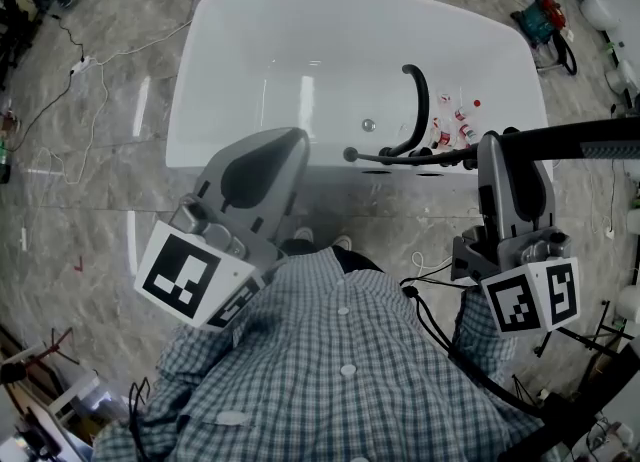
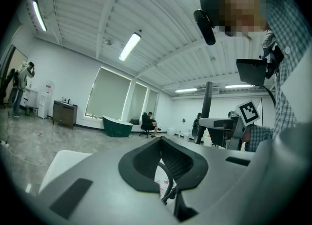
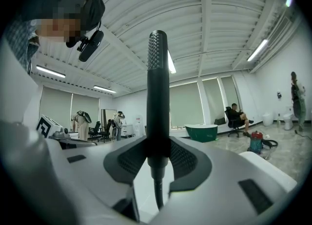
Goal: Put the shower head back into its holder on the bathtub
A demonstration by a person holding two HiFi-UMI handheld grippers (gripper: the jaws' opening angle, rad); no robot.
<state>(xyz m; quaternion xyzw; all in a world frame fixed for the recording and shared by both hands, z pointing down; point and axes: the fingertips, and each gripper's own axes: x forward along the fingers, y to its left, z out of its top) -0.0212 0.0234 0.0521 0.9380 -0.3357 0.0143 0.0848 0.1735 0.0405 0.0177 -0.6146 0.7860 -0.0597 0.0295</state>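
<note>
The main risk, as I judge it, is the shower head (image 1: 580, 137) (image 3: 157, 87) twisting in the grip. The right gripper (image 1: 497, 150) (image 3: 157, 146) has its jaws clamped on the stem close to the hose (image 3: 157, 195) end, so most of the length hangs out to one side. A pull from the hose could lever it round or slide it through the pads. A second hazard is the swing itself. The shower head lies level and crosswise above the near rim of the tub (image 1: 200, 70), its spray end past the tub's right corner. Turning it toward the holder could bring it against the black faucet (image 1: 418, 100) or down among the small bottles (image 1: 455, 128) lying in the tub. The holder is probably among the dark fittings (image 1: 425, 157) on the near rim below the faucet, but I cannot pick it out. With the gripper body partly in the way of that spot, a blind approach could miss the seat and let the shower head drop — a slow, lined-up entry looks safer. As for pose, both grippers point level, out from the person's chest toward the tub. The right one is at the near rim, just right of the faucet. The left gripper (image 1: 290, 145) (image 2: 161, 143) is low on the left over the floor (image 1: 100, 200) in front of the tub wall — jaws closed tip to tip on nothing, well apart from the shower head and doing no work.
</note>
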